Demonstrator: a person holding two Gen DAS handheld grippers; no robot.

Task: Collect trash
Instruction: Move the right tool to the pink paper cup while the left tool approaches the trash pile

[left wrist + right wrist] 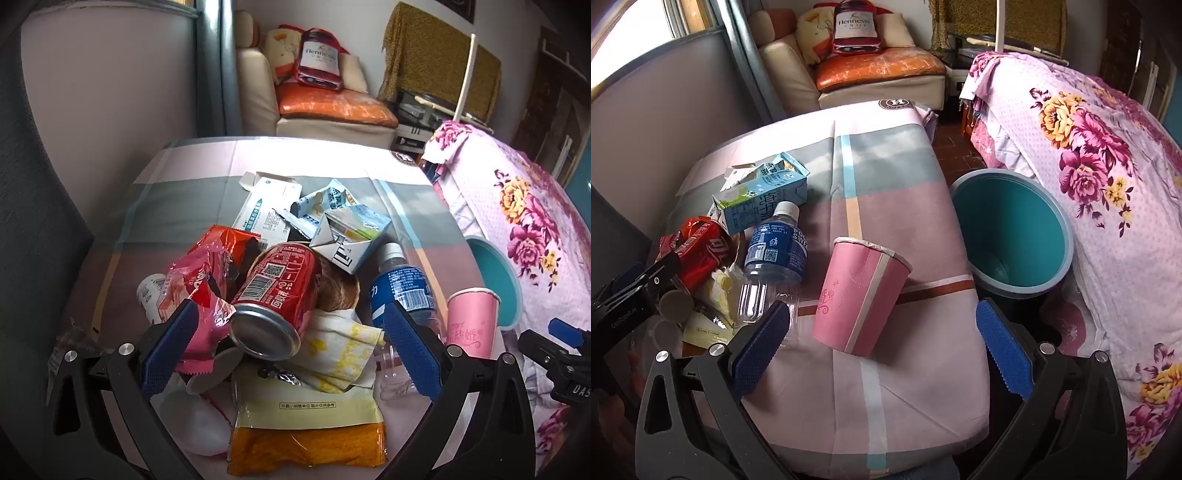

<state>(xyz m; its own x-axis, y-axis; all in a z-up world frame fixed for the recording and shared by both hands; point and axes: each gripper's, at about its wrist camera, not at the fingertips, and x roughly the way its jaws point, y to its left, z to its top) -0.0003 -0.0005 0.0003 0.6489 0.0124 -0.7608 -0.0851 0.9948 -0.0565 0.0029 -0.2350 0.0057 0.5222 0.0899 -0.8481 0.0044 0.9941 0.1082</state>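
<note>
A pile of trash lies on the cloth-covered table: a red can, red and pink wrappers, a crumpled tissue, a yellow snack packet, milk cartons, and a blue-label bottle. My left gripper is open over the pile, its fingers on either side of the can. A pink paper cup stands upright near the table's right edge. My right gripper is open just in front of the cup. A teal bin stands on the floor right of the table.
A bed with a floral quilt runs along the right, close behind the bin. A sofa with cushions and a red bag stands at the back. A grey chair back is at the left.
</note>
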